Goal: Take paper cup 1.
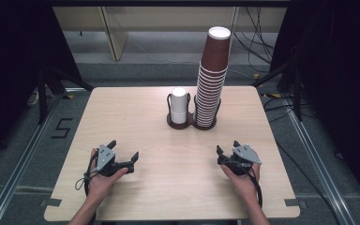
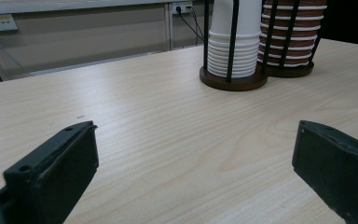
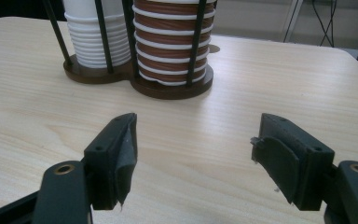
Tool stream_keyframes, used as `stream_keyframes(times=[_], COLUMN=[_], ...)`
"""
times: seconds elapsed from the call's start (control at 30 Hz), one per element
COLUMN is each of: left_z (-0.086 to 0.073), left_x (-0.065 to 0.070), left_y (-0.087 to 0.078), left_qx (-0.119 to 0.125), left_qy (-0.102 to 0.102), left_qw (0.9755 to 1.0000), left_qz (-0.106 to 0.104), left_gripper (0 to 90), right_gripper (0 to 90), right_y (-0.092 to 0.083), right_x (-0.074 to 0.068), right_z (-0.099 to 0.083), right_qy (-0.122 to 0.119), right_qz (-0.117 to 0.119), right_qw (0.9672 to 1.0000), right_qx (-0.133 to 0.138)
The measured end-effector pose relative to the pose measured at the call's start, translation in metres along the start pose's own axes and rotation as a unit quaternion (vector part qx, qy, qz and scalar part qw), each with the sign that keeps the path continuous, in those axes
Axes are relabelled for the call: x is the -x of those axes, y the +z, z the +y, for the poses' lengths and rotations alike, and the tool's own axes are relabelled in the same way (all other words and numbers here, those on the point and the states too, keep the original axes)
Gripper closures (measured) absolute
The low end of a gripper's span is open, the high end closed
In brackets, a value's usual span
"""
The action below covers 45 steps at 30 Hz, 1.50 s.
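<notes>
a: cup holder sits toward the far edge of the table, centred; short white cup stack in its left ring, tall brown cup stack in its right ring, rising well above the rods.

b: left gripper lies well short of the holder, on its near left; jaws spread wide, nothing between them. right gripper well short too, on the near right; jaws spread, empty.

a: risk as i judge it: the brown stack looks top-heavy; a sideways pull on its top cup could tip the upper part off past the rods, since only the lower cups are caged.

b: also nested cups may cling; lifting one could drag several up.

a: room: bare wood all the way from both grippers to the holder; open strips on either side of it; little table behind the holder before the far edge, so a cup knocked backward would likely drop off.
</notes>
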<state>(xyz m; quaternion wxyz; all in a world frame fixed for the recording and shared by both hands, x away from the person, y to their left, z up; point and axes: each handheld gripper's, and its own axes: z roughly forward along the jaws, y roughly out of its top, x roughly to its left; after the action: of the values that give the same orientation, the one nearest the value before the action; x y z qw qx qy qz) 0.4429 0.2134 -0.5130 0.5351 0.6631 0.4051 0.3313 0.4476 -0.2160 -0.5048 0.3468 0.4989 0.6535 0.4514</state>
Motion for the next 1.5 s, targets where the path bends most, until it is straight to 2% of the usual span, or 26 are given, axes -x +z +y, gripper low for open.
stream_keyframes(times=[0.1,0.2,0.27,0.3,0.37,0.43,0.5,0.53,0.6,0.63,0.7,0.77,0.83,0.93,1.0,1.1,1.13,1.17,1.2,1.23,1.27,1.33,1.37,1.4,1.47,1.5], left_z=[0.0,0.0,0.0,0.0,0.0,0.001,0.004,0.008,0.014,0.017,0.024,0.035,0.046,0.067,0.072,0.098,0.103,0.108,0.108,0.12,0.12,0.132,0.136,0.141,0.145,0.148], left_x=[0.0,0.0,0.0,0.0,0.0,0.0,0.0,0.002,0.005,0.007,0.01,0.013,0.015,0.019,0.02,0.025,0.027,0.026,0.026,0.025,0.025,0.027,0.028,0.029,0.03,0.031], left_y=[0.0,-0.001,-0.001,-0.001,-0.001,0.001,0.002,0.003,0.008,0.008,0.013,0.02,0.027,0.041,0.044,0.066,0.072,0.079,0.079,0.097,0.097,0.114,0.121,0.129,0.141,0.149], left_qx=[0.001,-0.004,-0.004,-0.004,-0.004,0.001,-0.002,0.003,0.015,0.008,0.015,0.023,0.028,0.035,0.035,0.036,0.028,0.028,0.028,0.038,0.038,0.033,0.032,0.026,0.017,0.011], left_qy=[-0.002,0.001,0.002,0.002,0.001,-0.005,-0.003,-0.003,0.0,0.002,0.0,0.0,0.006,0.015,0.017,0.027,0.01,0.021,0.021,0.051,0.051,0.058,0.058,0.065,0.074,0.076], left_qw=[1.0,1.0,1.0,1.0,1.0,0.9999,0.9999,0.9998,0.9995,0.9995,0.9991,0.9987,0.9982,0.9971,0.9968,0.995,0.9956,0.9957,0.9957,0.9938,0.9938,0.9936,0.9934,0.9934,0.9926,0.9926], left_qz=[-0.001,-0.002,-0.003,-0.003,-0.007,-0.011,-0.013,-0.019,-0.029,-0.03,-0.039,-0.046,-0.052,-0.066,-0.07,-0.089,-0.089,-0.085,-0.085,-0.091,-0.091,-0.091,-0.093,-0.092,-0.095,-0.094], left_gripper=[0.0,0.0,0.0,0.0,0.0,0.0,0.0,0.0,0.0,0.0,0.0,0.0,0.0,0.0,0.0,0.0,0.0,0.0,0.0,0.1,0.3,0.4,0.7,0.8,2.2,2.6], right_gripper=[29.9,29.7,29.4,29.2,28.5,27.1,26.4,26.1,25.9,25.6,25.3,25.2,25.2,25.1,24.9,24.5,24.1,23.8,23.8,23.3,23.3,23.1,23.0,23.0,23.0,23.1], right_y=[0.0,-0.001,0.001,0.001,0.002,0.002,0.003,0.004,0.005,0.006,0.011,0.016,0.023,0.036,0.04,0.059,0.064,0.068,0.068,0.078,0.085,0.093,0.095,0.102,0.112,0.116], right_x=[0.002,-0.001,0.002,0.001,0.0,-0.002,-0.006,-0.008,-0.013,-0.016,-0.022,-0.03,-0.038,-0.048,-0.051,-0.06,-0.062,-0.065,-0.065,-0.071,-0.074,-0.078,-0.083,-0.083,-0.086,-0.086], right_z=[0.0,0.0,0.0,0.0,0.001,0.0,0.001,0.003,0.006,0.009,0.015,0.022,0.029,0.038,0.041,0.051,0.053,0.055,0.055,0.058,0.06,0.062,0.062,0.063,0.065,0.067], right_qy=[-0.01,-0.003,-0.025,-0.028,-0.034,-0.041,-0.042,-0.043,-0.043,-0.041,-0.049,-0.047,-0.039,-0.047,-0.051,-0.049,-0.044,-0.039,-0.039,-0.038,-0.042,-0.051,-0.036,-0.046,-0.043,-0.048], right_qz=[0.005,0.0,0.007,0.014,0.008,0.015,0.017,0.026,0.023,0.026,0.037,0.039,0.053,0.063,0.063,0.069,0.069,0.067,0.067,0.072,0.077,0.077,0.078,0.083,0.088,0.082], right_qw=[0.9999,1.0,0.9996,0.9995,0.9994,0.9991,0.999,0.9987,0.9988,0.9988,0.9979,0.998,0.9975,0.9965,0.9964,0.9959,0.9962,0.9967,0.9967,0.9965,0.996,0.9956,0.9963,0.9954,0.9952,0.9955], right_qx=[0.002,0.002,0.009,0.006,0.003,0.003,0.007,0.004,0.011,0.011,0.02,0.019,0.027,0.029,0.026,0.03,0.03,0.024,0.024,0.016,0.016,0.014,0.001,0.009,0.004,0.0])
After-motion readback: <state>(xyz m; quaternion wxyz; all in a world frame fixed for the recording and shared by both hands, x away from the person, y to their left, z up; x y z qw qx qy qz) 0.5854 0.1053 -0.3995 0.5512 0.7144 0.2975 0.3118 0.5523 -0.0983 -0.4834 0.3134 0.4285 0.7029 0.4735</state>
